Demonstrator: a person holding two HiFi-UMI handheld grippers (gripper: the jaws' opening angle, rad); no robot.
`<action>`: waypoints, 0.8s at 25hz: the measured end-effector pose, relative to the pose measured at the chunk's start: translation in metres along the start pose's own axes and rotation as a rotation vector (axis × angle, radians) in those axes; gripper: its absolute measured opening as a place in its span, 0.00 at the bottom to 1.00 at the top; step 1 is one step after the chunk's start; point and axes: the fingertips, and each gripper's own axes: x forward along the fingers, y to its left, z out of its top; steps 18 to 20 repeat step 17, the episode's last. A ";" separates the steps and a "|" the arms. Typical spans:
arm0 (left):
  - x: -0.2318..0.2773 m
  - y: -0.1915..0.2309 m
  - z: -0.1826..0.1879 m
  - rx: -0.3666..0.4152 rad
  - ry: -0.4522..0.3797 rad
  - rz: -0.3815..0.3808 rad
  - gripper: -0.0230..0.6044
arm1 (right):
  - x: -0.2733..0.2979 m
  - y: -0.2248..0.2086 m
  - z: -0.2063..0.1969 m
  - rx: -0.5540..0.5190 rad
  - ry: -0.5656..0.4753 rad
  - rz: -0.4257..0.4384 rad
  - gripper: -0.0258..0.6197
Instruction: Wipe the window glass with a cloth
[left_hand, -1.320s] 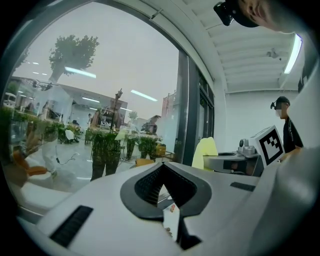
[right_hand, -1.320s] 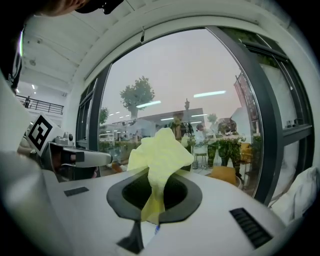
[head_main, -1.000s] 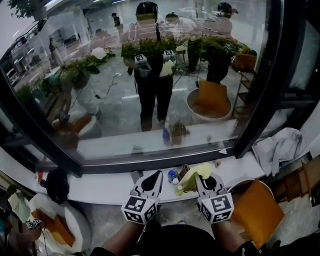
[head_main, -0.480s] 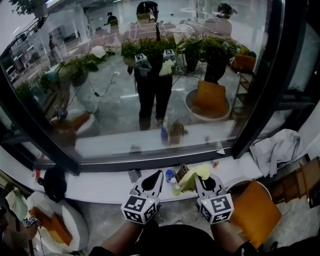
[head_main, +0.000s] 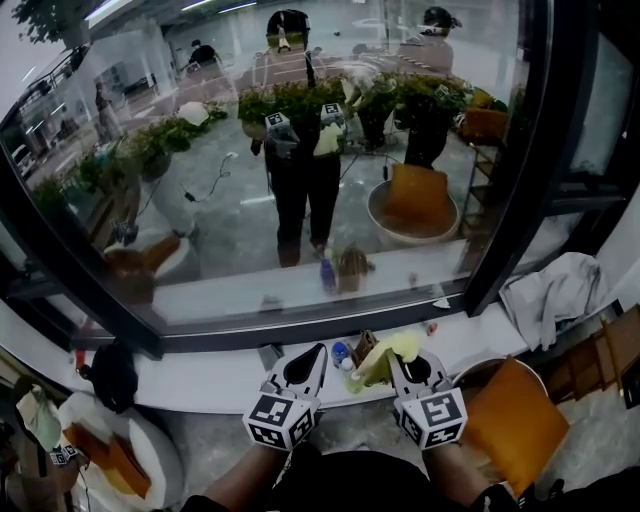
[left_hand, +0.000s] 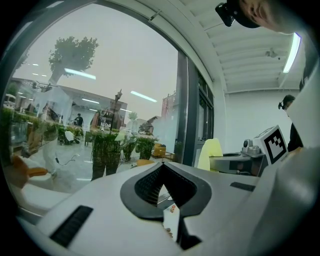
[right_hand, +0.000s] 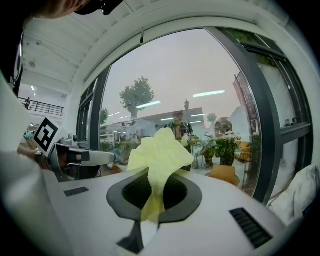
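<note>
Between the right gripper's (head_main: 406, 360) clenched jaws a yellow cloth (right_hand: 159, 150) is pinched, its bunch sticking out toward 12 o'clock. At its 9 o'clock, the left gripper (left_hand: 162, 169) has its jaws pressed together on nothing. Both hover over the white sill (head_main: 200, 378), below the window glass (head_main: 300, 180) at 12 o'clock.

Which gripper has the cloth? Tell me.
The right gripper: its jaws pinch the yellow cloth. The left gripper is shut on nothing.
</note>
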 end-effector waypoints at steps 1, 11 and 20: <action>-0.001 0.000 0.000 0.001 -0.001 -0.001 0.05 | -0.001 0.001 0.000 0.000 -0.001 -0.001 0.11; -0.003 -0.004 0.002 0.006 0.001 -0.009 0.05 | -0.006 0.004 0.004 -0.006 -0.002 -0.001 0.11; 0.002 -0.006 0.004 0.004 -0.001 -0.013 0.05 | -0.003 0.001 0.004 -0.008 -0.004 0.002 0.11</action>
